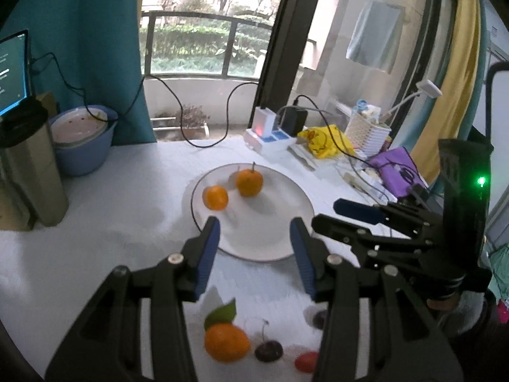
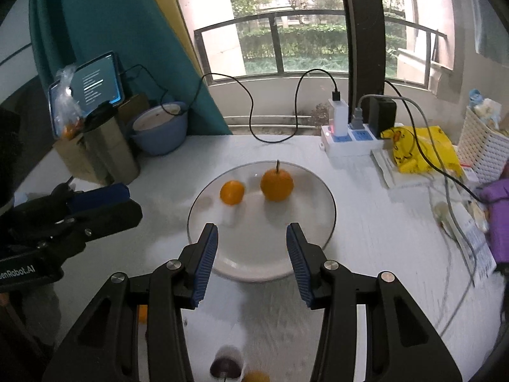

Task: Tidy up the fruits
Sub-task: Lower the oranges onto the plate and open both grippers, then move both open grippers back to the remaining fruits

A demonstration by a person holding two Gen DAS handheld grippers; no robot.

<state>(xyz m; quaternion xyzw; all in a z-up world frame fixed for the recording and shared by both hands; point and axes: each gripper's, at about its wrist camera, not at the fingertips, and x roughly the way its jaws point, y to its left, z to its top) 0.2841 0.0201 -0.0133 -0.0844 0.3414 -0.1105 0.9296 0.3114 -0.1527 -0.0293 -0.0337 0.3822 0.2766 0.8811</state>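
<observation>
Left wrist view: the left claw (image 1: 254, 238) hangs above the white desk (image 1: 127, 222) with its blue-padded fingers spread wide and nothing between them. Just ahead of the fingertips lies a white plate (image 1: 276, 210) carrying two oranges: a small orange (image 1: 215, 197) ahead and slightly left of the left finger, and a stemmed orange (image 1: 249, 182) just beyond it, the two close together but apart. Beneath the claw, on the near side of the plate, rest a leafy orange (image 1: 226, 342), a dark cherry (image 1: 268, 350) just right of it and a small red fruit (image 1: 306, 361) further right, partly hidden by the right finger. To the right of this claw the right claw (image 1: 350, 213) enters the picture sideways; how far it is spread cannot be told from here. Far left of the claw stand a steel flask (image 1: 28, 172) and a blue basin (image 1: 86, 146); far ahead are a power strip (image 1: 270, 137) and a yellow bag (image 1: 324, 141). Right wrist view: the right claw (image 2: 252, 242) is likewise wide and empty, its fingertips over the near rim of the plate (image 2: 305, 219). The small orange (image 2: 232, 192) lies ahead of the left finger, the stemmed orange (image 2: 276, 184) ahead of the gap. The left claw (image 2: 105, 203) appears to the left. Below the claw a dark cherry (image 2: 224, 366) shows, blurred.
</observation>
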